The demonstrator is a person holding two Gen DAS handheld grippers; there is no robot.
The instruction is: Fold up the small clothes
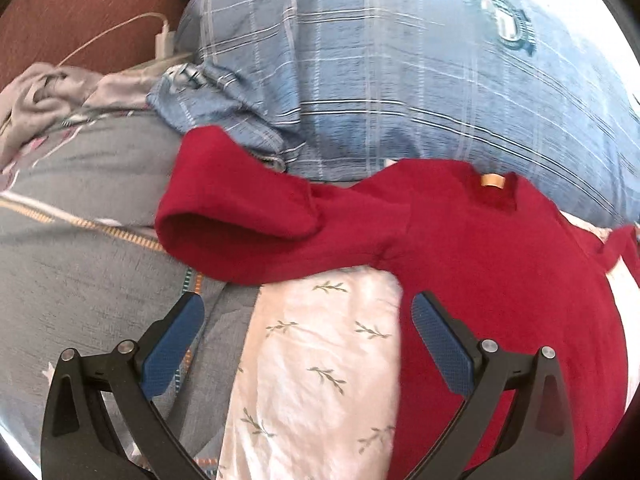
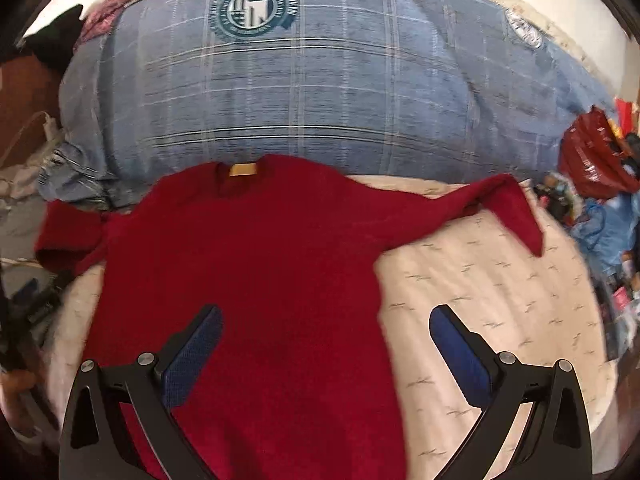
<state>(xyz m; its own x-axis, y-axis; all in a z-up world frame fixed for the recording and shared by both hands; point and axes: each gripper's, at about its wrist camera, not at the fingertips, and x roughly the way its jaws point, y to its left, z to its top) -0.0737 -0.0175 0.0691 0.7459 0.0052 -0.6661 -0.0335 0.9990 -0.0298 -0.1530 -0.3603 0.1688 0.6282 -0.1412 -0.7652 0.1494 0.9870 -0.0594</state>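
Red sweater lies spread at frame centre on the pale leaf-print sheet, collar toward the blue plaid pillow; left gripper and right gripper both spread, holding nothing

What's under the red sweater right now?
The red sweater lies spread on a pale leaf-print sheet; its collar end sits against the blue plaid pillow. Its left sleeve reaches onto grey bedding. Anything beneath the body is covered.
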